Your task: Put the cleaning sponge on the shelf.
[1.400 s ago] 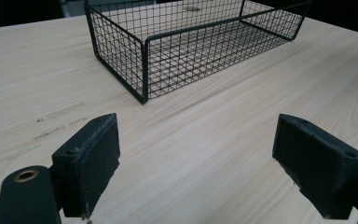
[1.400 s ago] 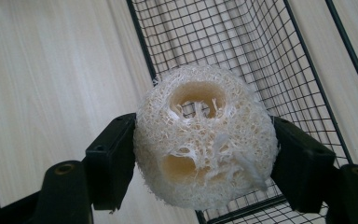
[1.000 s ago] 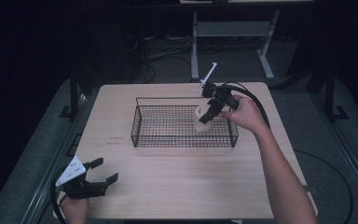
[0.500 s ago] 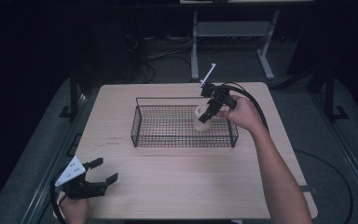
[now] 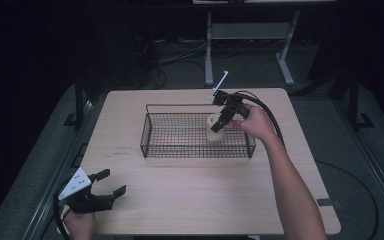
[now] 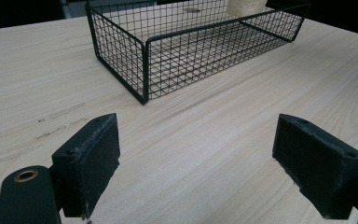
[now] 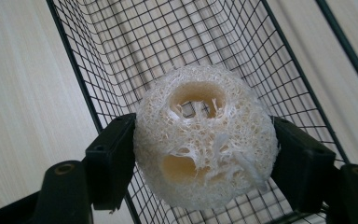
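A pale loofah sponge with holes through it sits between the black pads of my right gripper, which is shut on it. In the high view the right gripper holds the loofah down inside the right part of a black wire basket at the table's middle. My left gripper rests low at the table's near left corner, open with nothing between its pads. From the left gripper view the basket lies ahead, the loofah at its far end.
The wooden table has bare surface in front of the basket and to both sides. A white stick-like part juts up from the right gripper. A metal stand and cables lie on the dark floor beyond the table.
The right gripper has sunk a little with the loofah, deeper into the basket. The left gripper has stayed put.
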A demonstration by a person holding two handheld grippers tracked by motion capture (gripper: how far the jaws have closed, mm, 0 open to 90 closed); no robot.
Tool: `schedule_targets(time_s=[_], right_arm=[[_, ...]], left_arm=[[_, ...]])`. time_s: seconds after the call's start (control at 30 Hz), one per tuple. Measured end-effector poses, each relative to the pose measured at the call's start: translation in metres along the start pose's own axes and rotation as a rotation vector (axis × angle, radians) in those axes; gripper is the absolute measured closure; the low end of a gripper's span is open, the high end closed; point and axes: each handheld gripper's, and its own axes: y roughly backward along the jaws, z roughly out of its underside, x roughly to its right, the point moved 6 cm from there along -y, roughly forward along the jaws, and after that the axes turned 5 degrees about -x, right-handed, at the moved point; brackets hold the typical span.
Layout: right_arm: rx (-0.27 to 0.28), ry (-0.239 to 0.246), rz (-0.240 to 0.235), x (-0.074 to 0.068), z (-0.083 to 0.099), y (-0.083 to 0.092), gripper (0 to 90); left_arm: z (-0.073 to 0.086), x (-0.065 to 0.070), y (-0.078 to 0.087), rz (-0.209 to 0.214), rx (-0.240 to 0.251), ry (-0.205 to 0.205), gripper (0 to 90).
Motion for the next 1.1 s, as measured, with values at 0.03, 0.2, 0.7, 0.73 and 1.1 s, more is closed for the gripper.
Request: schedule_targets(time_s=[0.03, 0.2, 0.7, 0.73, 1.1], right_arm=[[-0.007, -0.009, -0.002, 0.001, 0.001, -0.005, 28.7], [-0.031, -0.017, -0.008, 0.004, 0.005, -0.015, 28.7], [-0.049, -0.017, -0.013, 0.005, 0.004, -0.030, 28.7], [-0.049, -0.017, -0.013, 0.005, 0.004, -0.030, 28.7], [-0.050, -0.033, -0.030, 0.007, 0.012, -0.041, 28.7]], left_arm=[[0.000, 0.000, 0.000, 0.000, 0.001, 0.000, 13.6], [0.000, -0.001, 0.000, -0.001, 0.001, 0.001, 13.6], [0.000, -0.001, 0.001, 0.000, 0.003, 0.002, 13.7], [0.000, -0.001, 0.001, 0.000, 0.003, 0.002, 13.6], [0.000, -0.001, 0.001, 0.001, 0.003, 0.002, 13.7]])
